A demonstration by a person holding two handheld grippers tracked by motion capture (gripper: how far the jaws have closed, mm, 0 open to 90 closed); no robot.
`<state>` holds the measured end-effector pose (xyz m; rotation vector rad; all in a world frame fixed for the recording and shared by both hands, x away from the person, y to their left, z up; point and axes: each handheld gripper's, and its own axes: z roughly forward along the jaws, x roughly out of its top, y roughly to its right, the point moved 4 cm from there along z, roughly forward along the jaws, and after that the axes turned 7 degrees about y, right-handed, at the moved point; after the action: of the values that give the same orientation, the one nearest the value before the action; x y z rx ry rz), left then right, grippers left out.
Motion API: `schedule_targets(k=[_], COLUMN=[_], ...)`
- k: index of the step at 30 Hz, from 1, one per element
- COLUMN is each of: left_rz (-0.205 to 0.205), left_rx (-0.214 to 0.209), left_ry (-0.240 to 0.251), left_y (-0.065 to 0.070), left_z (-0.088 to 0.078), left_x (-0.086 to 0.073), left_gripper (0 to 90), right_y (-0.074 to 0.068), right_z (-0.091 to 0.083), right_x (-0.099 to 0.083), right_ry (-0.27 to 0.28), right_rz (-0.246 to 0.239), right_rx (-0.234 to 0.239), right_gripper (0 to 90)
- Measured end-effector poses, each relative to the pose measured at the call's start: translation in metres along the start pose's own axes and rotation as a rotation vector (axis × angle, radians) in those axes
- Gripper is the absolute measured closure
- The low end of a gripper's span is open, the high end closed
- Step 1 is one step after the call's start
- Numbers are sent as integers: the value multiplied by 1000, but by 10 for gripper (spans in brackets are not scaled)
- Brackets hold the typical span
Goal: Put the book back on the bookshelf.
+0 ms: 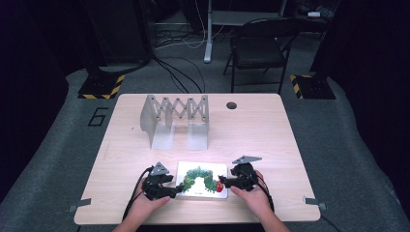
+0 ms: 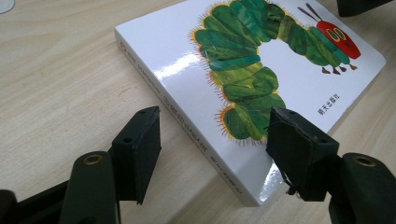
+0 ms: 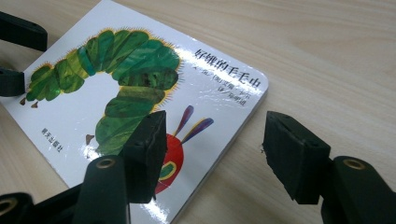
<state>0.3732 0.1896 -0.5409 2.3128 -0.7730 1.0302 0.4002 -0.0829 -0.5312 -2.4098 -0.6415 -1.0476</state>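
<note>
Here, a caterpillar board book (image 1: 201, 180) lies flat near the tabletop's (image 1: 251, 130) front edge, about midway along it.

The left gripper (image 2: 212, 151) straddles the book's spine edge, jaws apart, not pressing on it; the right gripper (image 3: 212, 154) straddles the opposite edge the same way, one jaw over the cover. A grey folding rack (image 1: 175, 118) stands well behind, toward the back edge.

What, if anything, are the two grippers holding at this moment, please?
Nothing yet: the left gripper straddles the book's spine edge and the right gripper its opposite edge, jaws apart.
</note>
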Motion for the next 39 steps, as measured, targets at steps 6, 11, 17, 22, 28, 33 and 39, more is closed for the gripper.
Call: schedule_targets(k=[6, 11, 17, 22, 28, 33, 39], left_rz=[-16, -7, -20, -22, -12, 10, 7], left_rx=[-7, -9, -18, -16, -14, -21, -29], left_ry=[3, 8, 0, -1, -8, -10, -10], left_y=[4, 6, 10, 10, 13, 19, 25], left_z=[2, 5, 7, 7, 6, 5, 6], left_x=[-1, -1, -1, -1, -2, -3, -4], left_gripper=[338, 321, 299, 303, 299, 298, 297], right_y=[-2, -4, -7, -9, -12, -10, -9], right_z=[4, 6, 7, 9, 7, 4, -1], right_x=[-3, -4, -5, -8, -11, -12, -15], right_ry=[-15, -12, -22, -38, -53, -55, -66], right_rz=[-12, -5, -3, -20, 12, 13, 19], right_rx=[4, 7, 17, 33, 50, 50, 45], right_gripper=[387, 372, 369, 367, 364, 354, 370])
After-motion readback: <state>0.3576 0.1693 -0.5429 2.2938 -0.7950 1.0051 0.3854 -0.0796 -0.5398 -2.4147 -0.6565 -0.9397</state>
